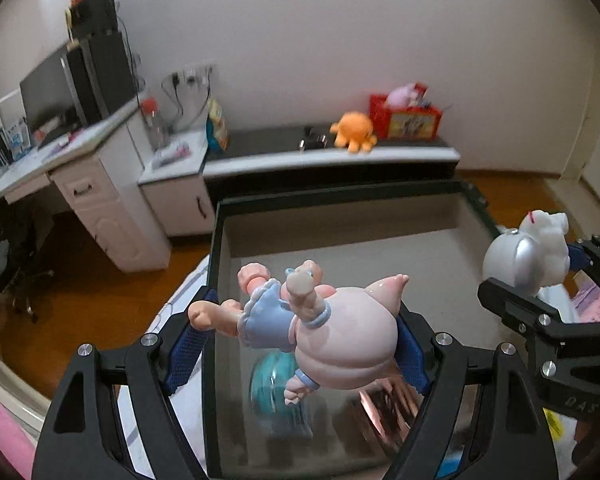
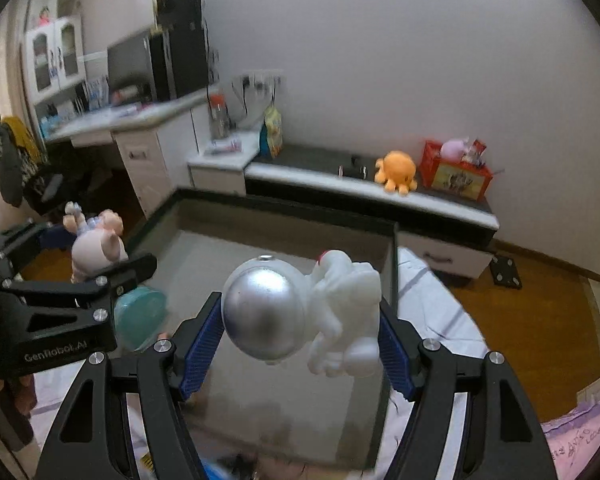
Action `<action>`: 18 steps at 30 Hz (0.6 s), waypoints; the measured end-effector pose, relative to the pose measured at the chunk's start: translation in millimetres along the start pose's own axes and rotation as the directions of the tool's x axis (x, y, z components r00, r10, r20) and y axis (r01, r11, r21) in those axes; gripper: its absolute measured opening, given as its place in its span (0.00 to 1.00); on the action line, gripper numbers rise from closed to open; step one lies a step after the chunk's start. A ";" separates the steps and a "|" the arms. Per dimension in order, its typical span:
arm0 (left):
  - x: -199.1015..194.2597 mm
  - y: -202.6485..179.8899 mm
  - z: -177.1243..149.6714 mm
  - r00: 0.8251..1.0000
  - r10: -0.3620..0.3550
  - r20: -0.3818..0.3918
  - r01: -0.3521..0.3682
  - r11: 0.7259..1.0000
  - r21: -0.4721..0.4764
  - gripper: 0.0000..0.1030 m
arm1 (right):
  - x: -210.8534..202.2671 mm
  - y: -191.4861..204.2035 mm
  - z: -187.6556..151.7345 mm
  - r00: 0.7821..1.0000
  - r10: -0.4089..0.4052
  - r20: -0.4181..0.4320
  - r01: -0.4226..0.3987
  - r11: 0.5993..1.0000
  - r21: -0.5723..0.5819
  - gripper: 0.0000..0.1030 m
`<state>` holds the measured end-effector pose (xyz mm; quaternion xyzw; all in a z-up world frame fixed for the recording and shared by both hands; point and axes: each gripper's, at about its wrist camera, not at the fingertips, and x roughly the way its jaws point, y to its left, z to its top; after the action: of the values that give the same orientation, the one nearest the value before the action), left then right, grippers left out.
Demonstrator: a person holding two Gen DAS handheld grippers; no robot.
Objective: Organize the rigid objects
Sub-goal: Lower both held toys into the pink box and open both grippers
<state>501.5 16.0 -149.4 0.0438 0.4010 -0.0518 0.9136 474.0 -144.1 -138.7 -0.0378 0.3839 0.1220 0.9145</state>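
The left gripper (image 1: 296, 344) is clamped on a glossy pink plastic pig figurine in a pale blue dress (image 1: 320, 320), its blue ribbed pads pressing the toy's feet on the left side and its round head on the right. The right gripper (image 2: 300, 340) is clamped on a white plastic astronaut figurine with a chrome silver helmet (image 2: 300, 312), one pad against the helmet and the other against the white body. Both toys hang in the air above a dark-rimmed, grey-lined open storage box (image 1: 340, 220), the pig over its near left part and the astronaut towards its right side.

Already lying in the box are a round teal plastic container (image 1: 276, 384) and, to its right, a shiny copper-pink object (image 1: 384, 404) that is too blurred to identify.

The risks lie mainly in the grips. The pig is held across uneven, rounded surfaces, so a jolt could let it pivot between the pads or slip out. The astronaut's helmet is a smooth dome, which gives its pad little purchase. The two grippers are also near each other over the same box, so lowering both at once could knock the toys or the claw frames together. Releasing from this height could make either hard toy bounce off the teal container and land outside the rim.
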 end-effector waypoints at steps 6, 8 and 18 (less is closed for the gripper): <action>55.2 -7.3 5.0 0.989 0.027 -0.147 -0.022 0.999 0.040 0.79 | 55.2 -8.4 7.2 0.989 0.019 -0.148 -0.016 1.000 0.021 0.70; 66.7 -8.9 6.6 0.984 0.042 -0.172 -0.035 0.999 0.042 0.79 | 69.3 -10.3 8.0 0.981 0.009 -0.193 -0.005 1.000 0.019 0.70; 31.0 -2.0 8.6 0.995 0.058 -0.076 -0.059 0.998 -0.002 0.95 | 43.5 -22.0 9.2 0.991 0.026 -0.128 -0.018 0.998 0.060 0.80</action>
<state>528.4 11.1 -166.5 0.0556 0.4341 -0.0224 0.8989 515.3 -155.4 -163.6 -0.0143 0.4460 0.1179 0.8871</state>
